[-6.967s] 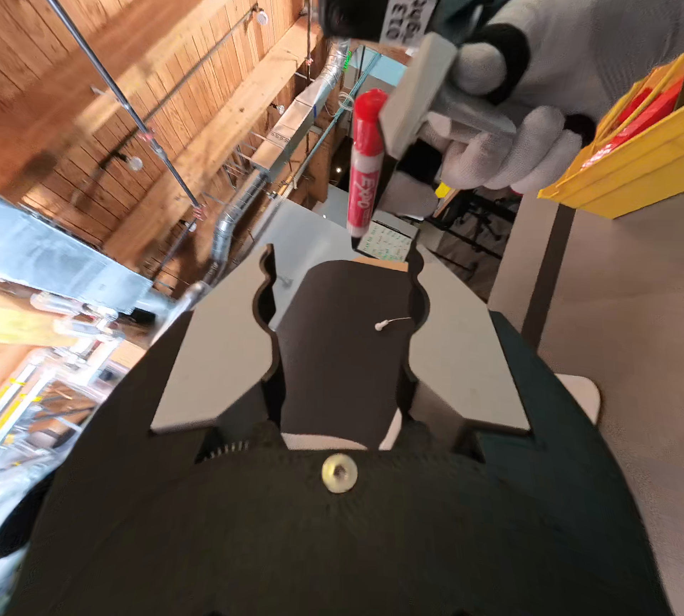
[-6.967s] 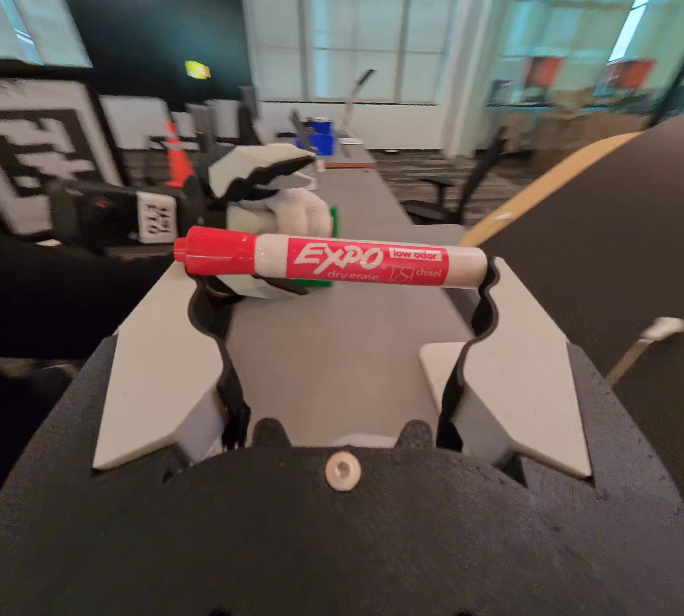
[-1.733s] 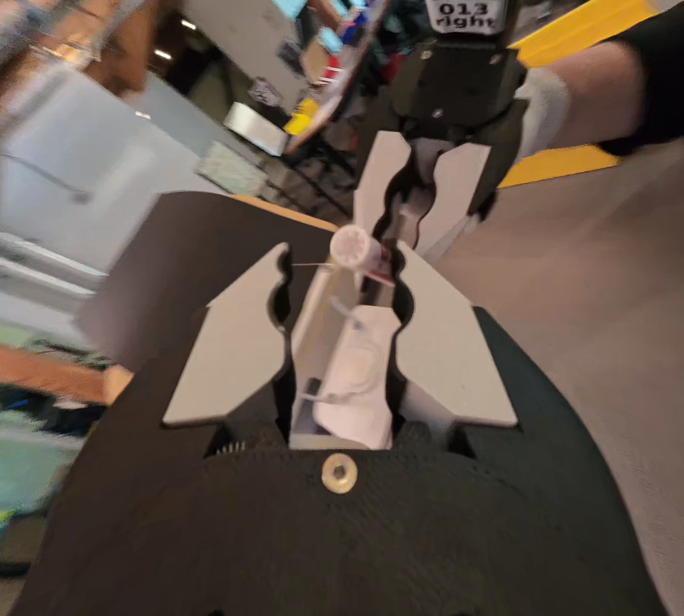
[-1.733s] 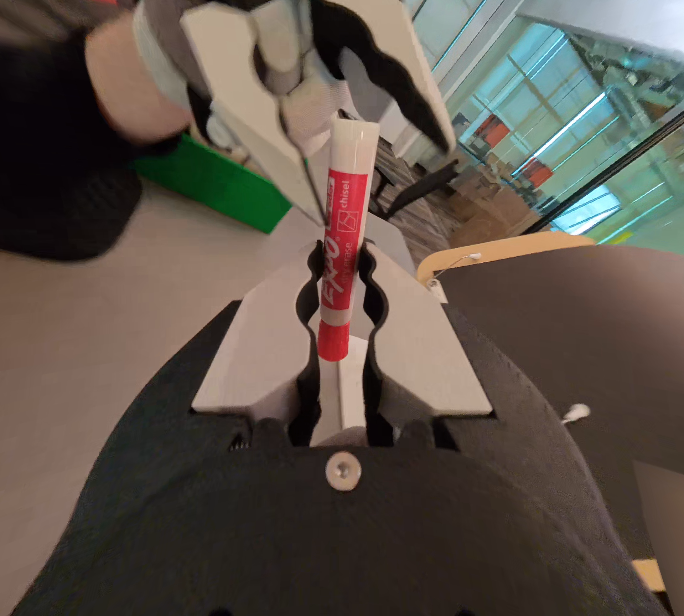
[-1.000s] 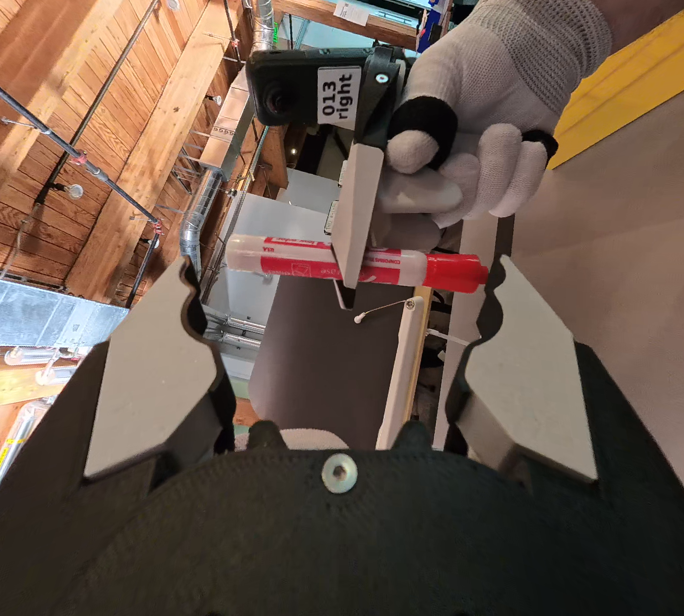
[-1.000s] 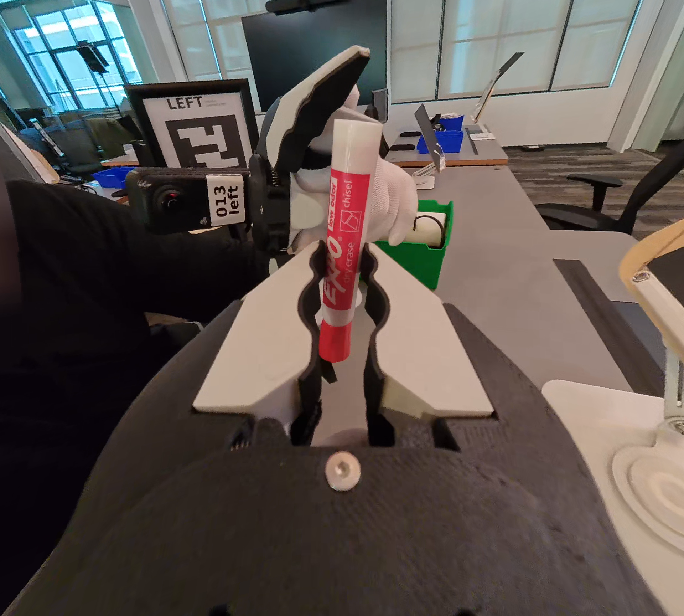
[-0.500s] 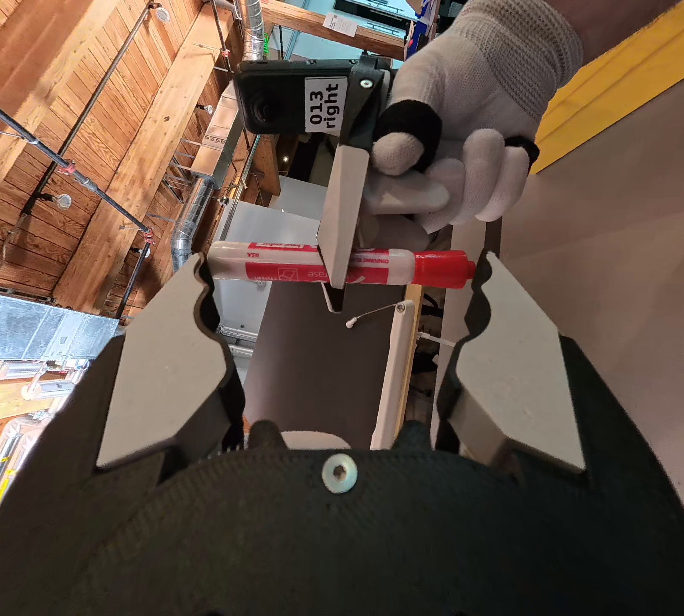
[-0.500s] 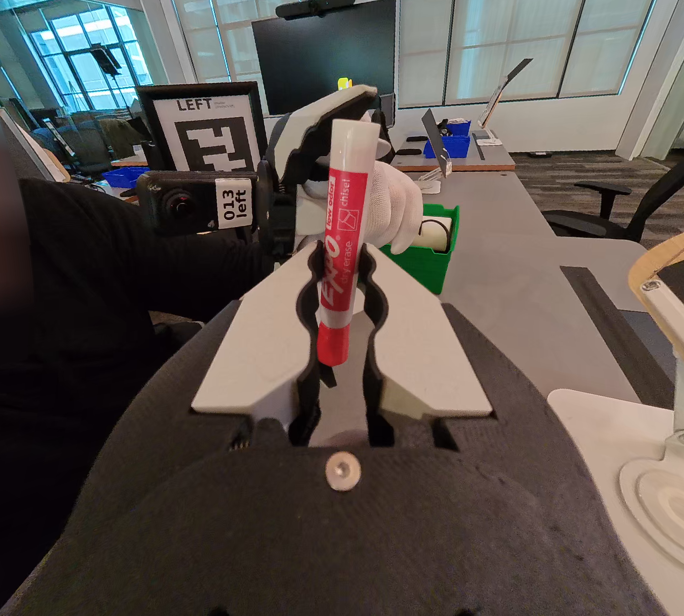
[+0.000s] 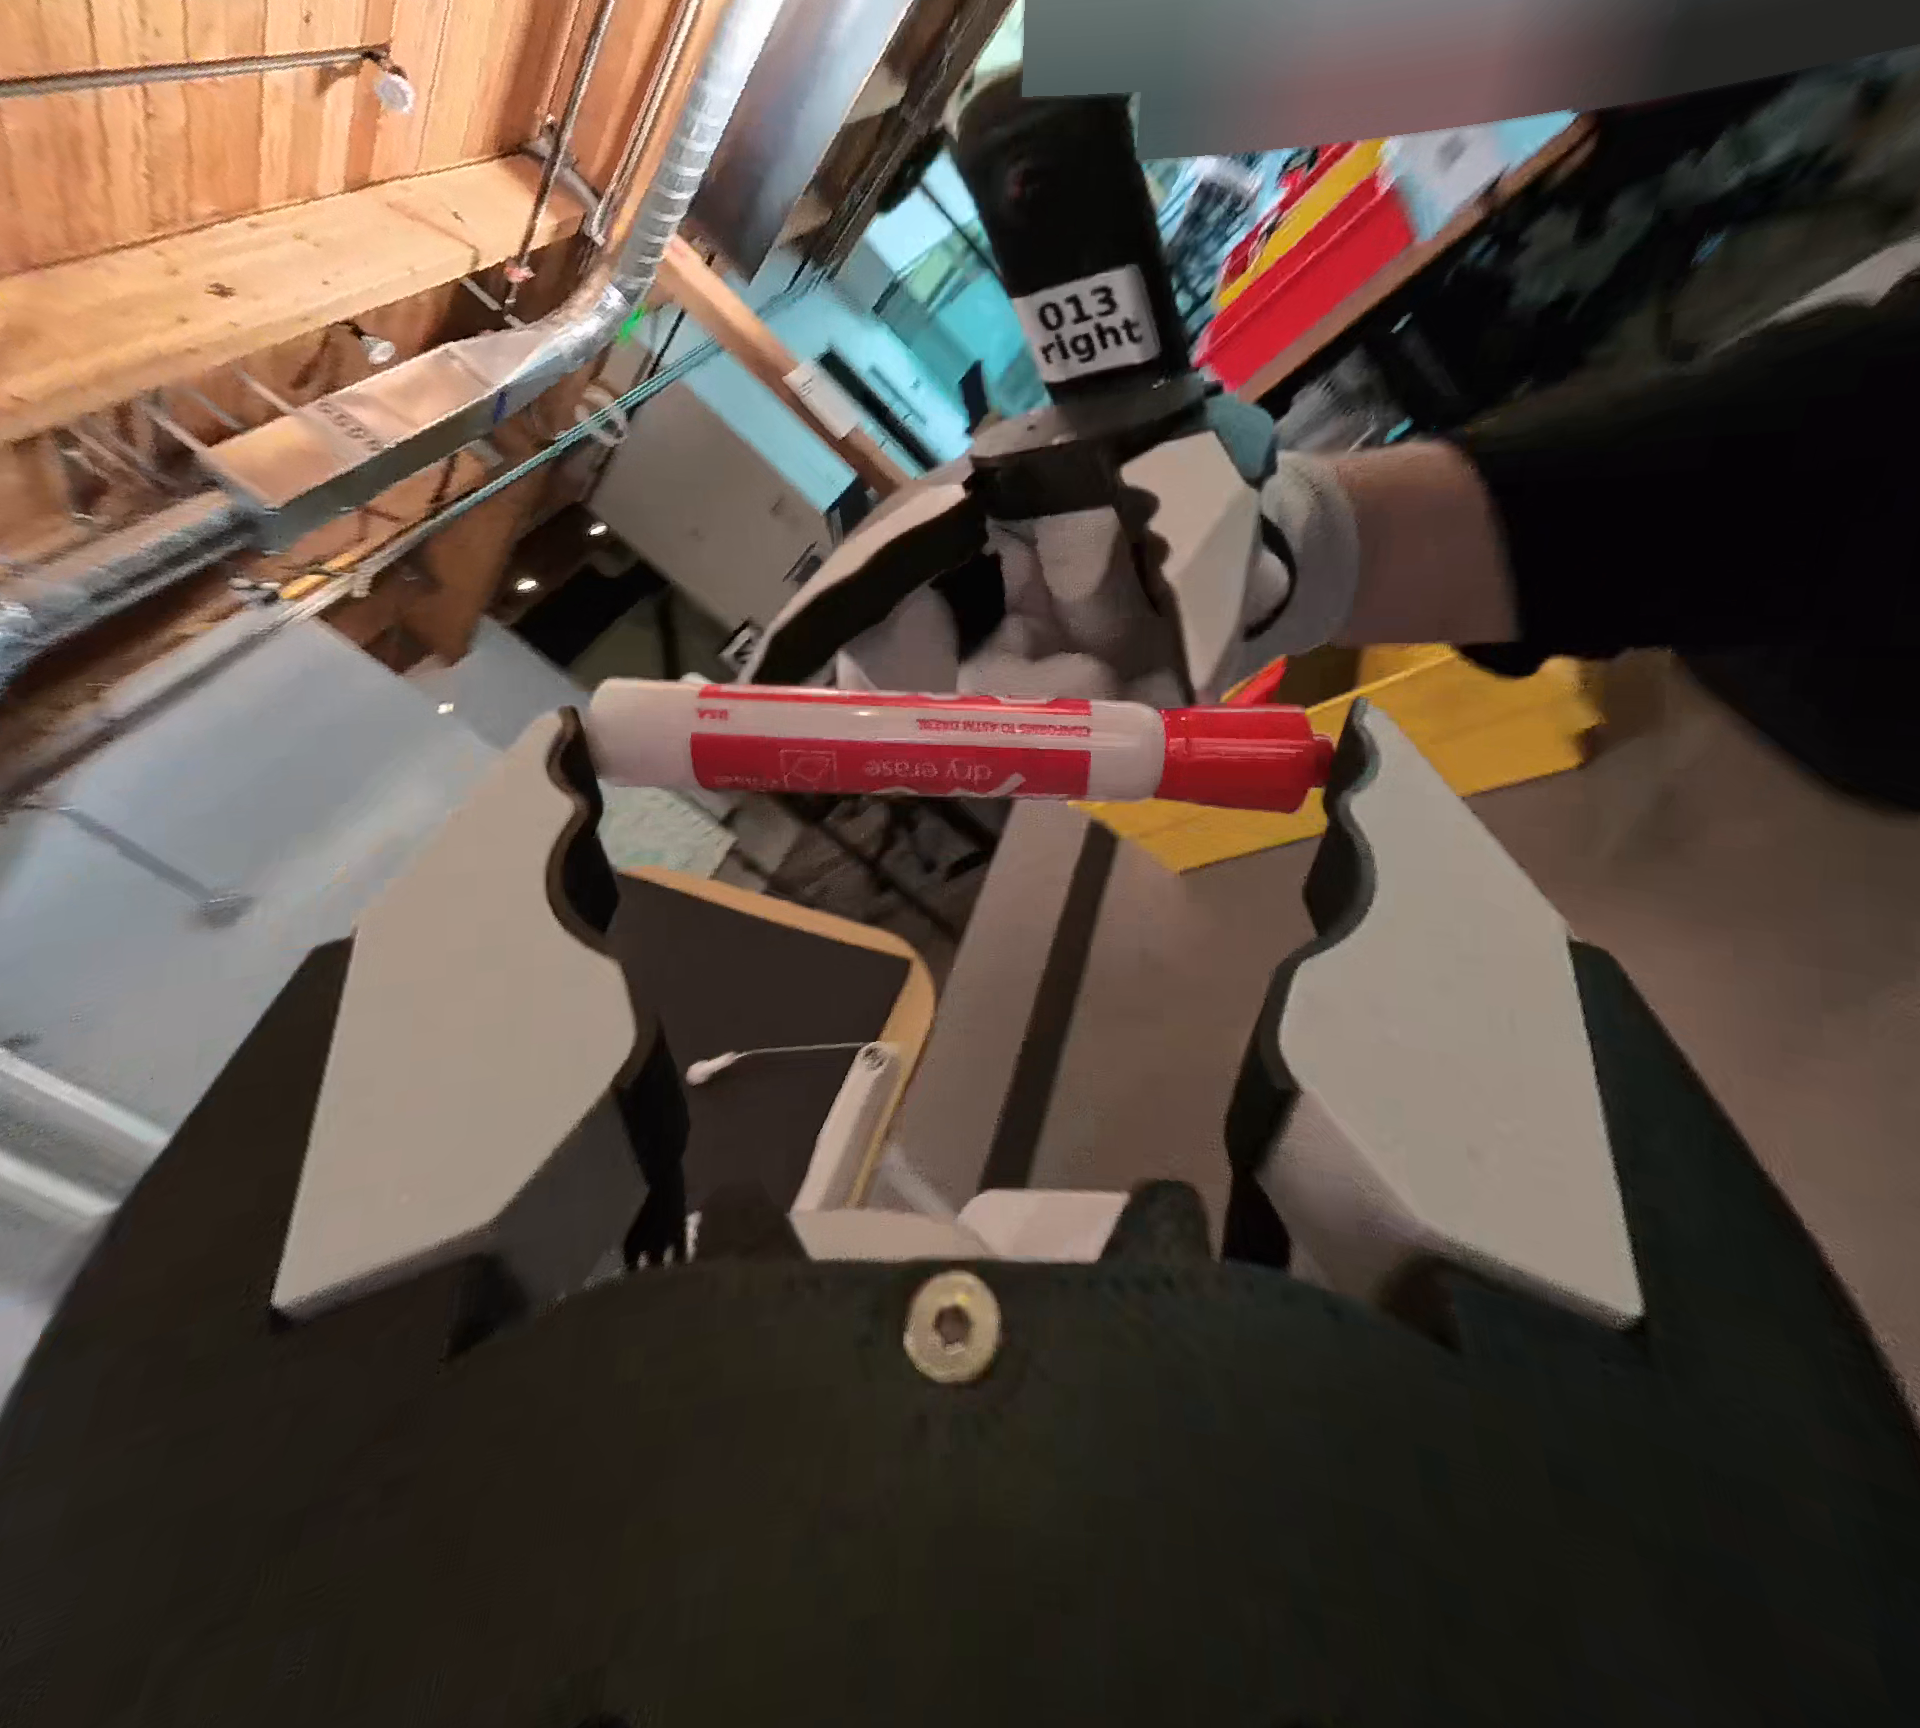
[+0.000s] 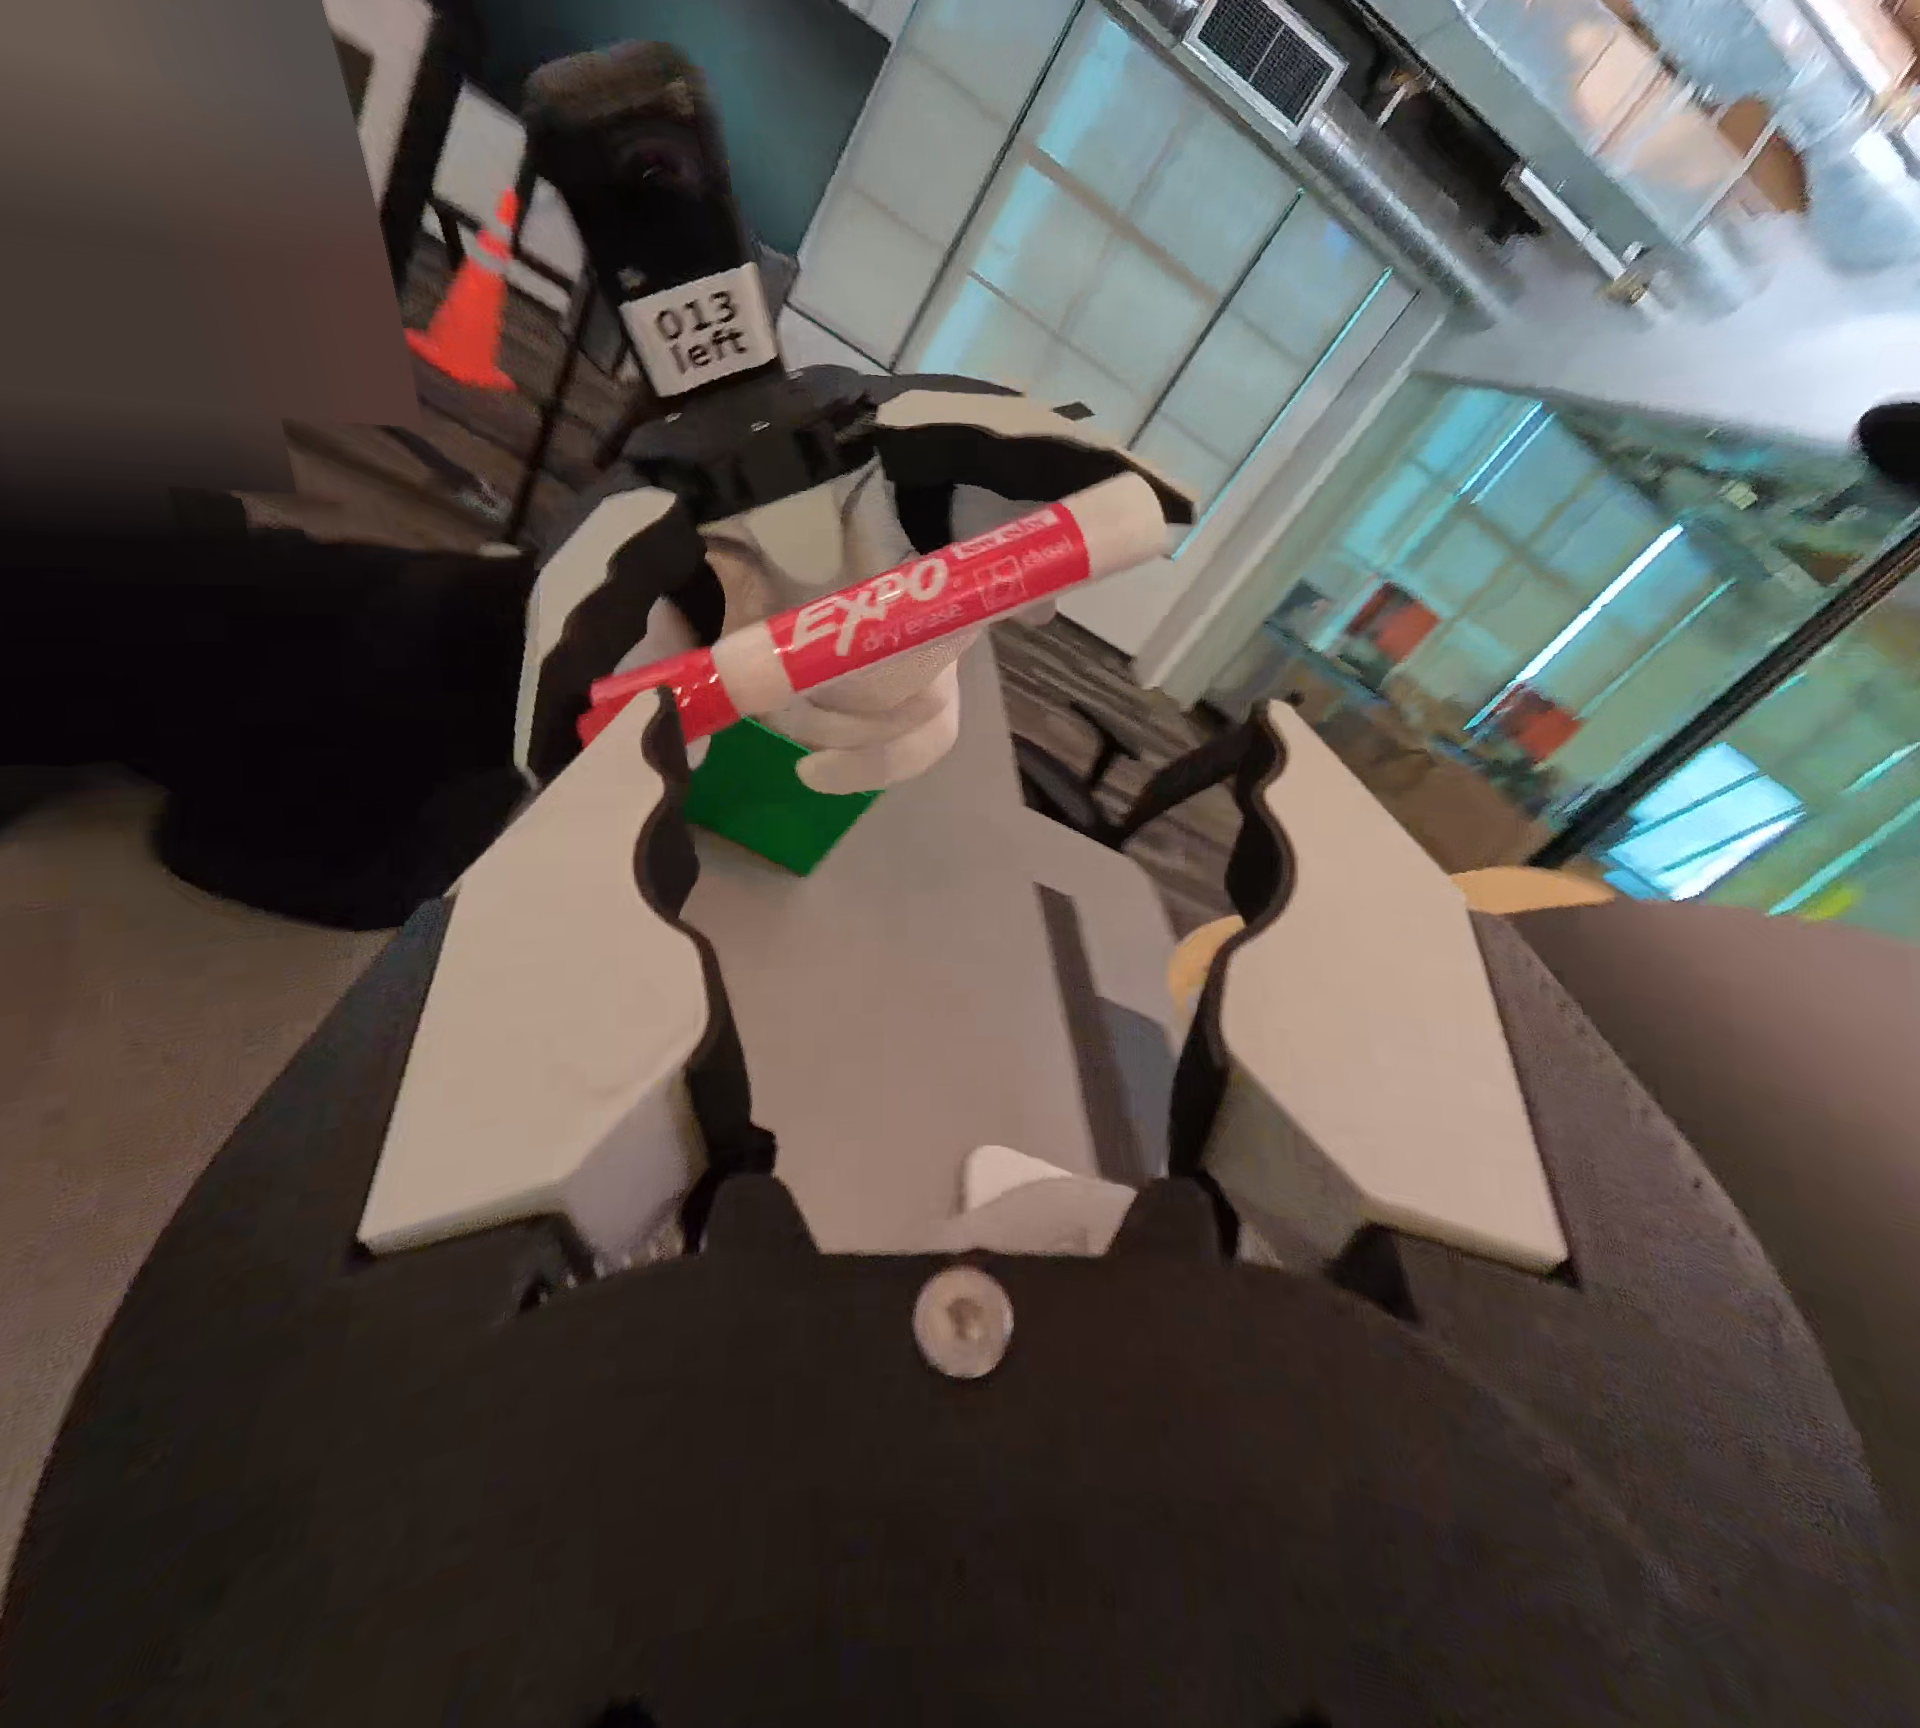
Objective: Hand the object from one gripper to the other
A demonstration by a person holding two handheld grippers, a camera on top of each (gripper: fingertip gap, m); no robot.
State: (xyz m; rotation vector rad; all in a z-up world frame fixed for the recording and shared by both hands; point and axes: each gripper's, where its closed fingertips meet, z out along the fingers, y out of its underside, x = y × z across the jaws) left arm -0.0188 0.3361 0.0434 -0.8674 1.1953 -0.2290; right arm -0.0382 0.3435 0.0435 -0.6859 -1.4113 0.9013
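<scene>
A red-and-white dry-erase marker (image 9: pixel 935 748) lies crosswise between the fingertips of my left gripper (image 9: pixel 964 733). The left gripper is shut on its two ends, white end at the left tip and red cap at the right tip. My right gripper (image 10: pixel 964 712) is open and empty, jaws wide apart, facing the left gripper at close range. In the right wrist view the marker (image 10: pixel 894 608) is tilted, held by the left gripper (image 10: pixel 862 618). The red cap end sits just behind my right gripper's left fingertip. In the left wrist view the right gripper (image 9: pixel 977 660) stands spread open just beyond the marker, held by a white-gloved hand (image 9: pixel 1299 556).
A green bin (image 10: pixel 769 805) stands on the grey table (image 10: pixel 156 951) behind the grippers. A yellow bin (image 9: pixel 1403 743) lies beyond the marker at right. An orange cone (image 10: pixel 468 307) stands far off. A person's dark sleeve (image 9: pixel 1714 483) reaches in from the right. Both grippers' tips are close together, under 4 cm apart.
The right gripper has let go of the marker and opened. The left gripper has closed on the marker's two ends. Both grippers have turned, so both views have swung round.
</scene>
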